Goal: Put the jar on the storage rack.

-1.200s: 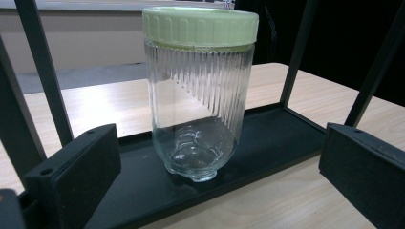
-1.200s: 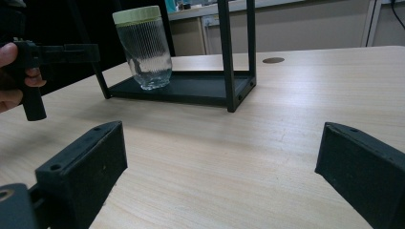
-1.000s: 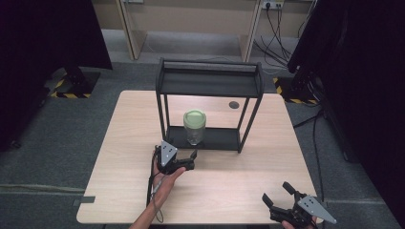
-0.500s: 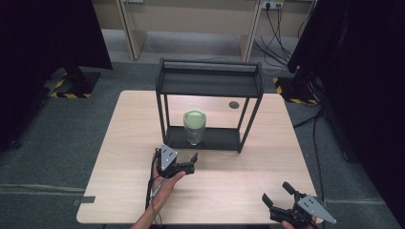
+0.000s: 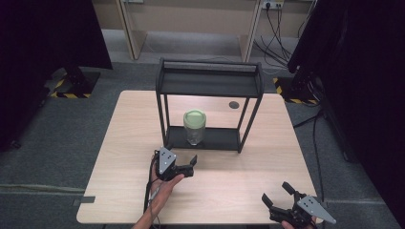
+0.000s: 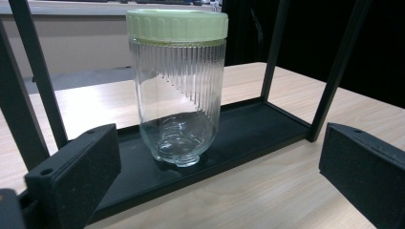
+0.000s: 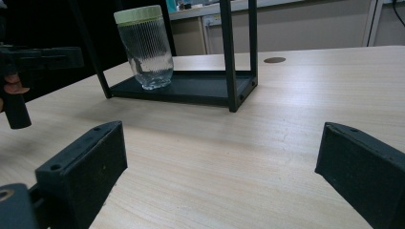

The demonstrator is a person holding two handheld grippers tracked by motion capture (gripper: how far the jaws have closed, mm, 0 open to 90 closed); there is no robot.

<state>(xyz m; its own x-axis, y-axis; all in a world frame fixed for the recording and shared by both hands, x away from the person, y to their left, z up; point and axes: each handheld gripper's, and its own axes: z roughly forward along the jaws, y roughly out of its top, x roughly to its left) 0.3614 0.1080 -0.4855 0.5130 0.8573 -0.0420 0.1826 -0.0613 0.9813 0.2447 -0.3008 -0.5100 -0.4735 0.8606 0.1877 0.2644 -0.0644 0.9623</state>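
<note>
A ribbed clear glass jar (image 5: 194, 128) (image 6: 177, 90) (image 7: 144, 47) with a pale green lid stands upright on the bottom shelf of a black metal rack (image 5: 210, 109) (image 6: 248, 129) (image 7: 191, 88). My left gripper (image 5: 183, 161) (image 6: 215, 176) is open just in front of the rack, its jaws wide and pointed at the jar, with nothing between them. At the table's near right corner my right gripper (image 5: 279, 193) (image 7: 219, 167) is open and empty, facing the rack across bare tabletop.
The wooden table (image 5: 138, 143) carries a small dark round hole cover (image 5: 233, 104) behind the rack. The rack's upper shelf (image 5: 210, 83) is bare. Dark curtains and cables stand around the table on the floor.
The left gripper has edged slightly back from the rack toward the person. The right gripper and the jar have not moved.
</note>
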